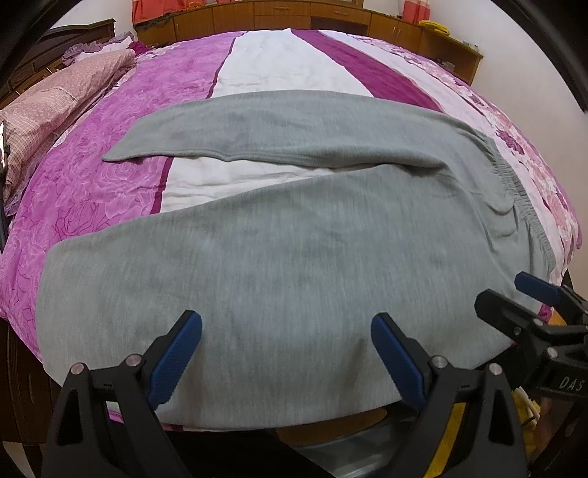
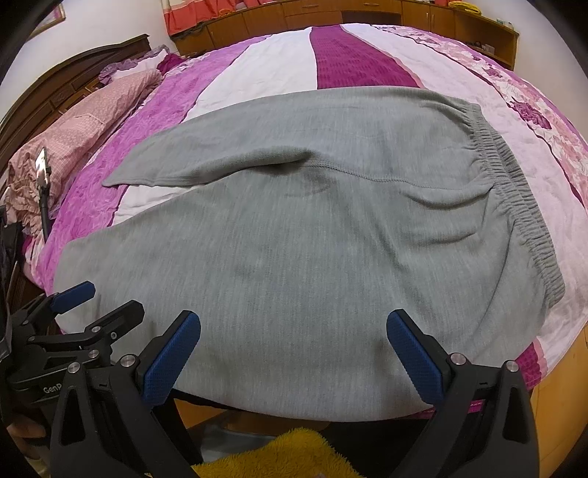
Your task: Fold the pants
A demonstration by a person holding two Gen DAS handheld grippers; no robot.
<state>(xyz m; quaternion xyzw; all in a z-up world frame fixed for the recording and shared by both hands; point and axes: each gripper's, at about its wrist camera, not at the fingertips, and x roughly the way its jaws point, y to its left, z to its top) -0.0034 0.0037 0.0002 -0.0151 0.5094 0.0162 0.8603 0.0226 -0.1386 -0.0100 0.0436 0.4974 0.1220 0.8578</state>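
Note:
Grey sweatpants (image 1: 294,235) lie flat on the bed, legs spread in a V toward the left, elastic waistband (image 1: 514,184) at the right. They also show in the right wrist view (image 2: 312,239), waistband (image 2: 514,176) at the right. My left gripper (image 1: 286,353) is open and empty, over the near leg's front edge. My right gripper (image 2: 294,353) is open and empty, over the same near edge, closer to the waist. The right gripper shows at the right of the left wrist view (image 1: 514,294); the left gripper shows at the left of the right wrist view (image 2: 95,298).
The bed has a pink, purple and white striped cover (image 1: 286,62). Pink pillows (image 1: 55,99) lie at the left by a dark wooden headboard (image 2: 73,77). Wooden cabinets (image 1: 294,14) line the far wall. A yellow fluffy cloth (image 2: 286,456) lies below the bed's near edge.

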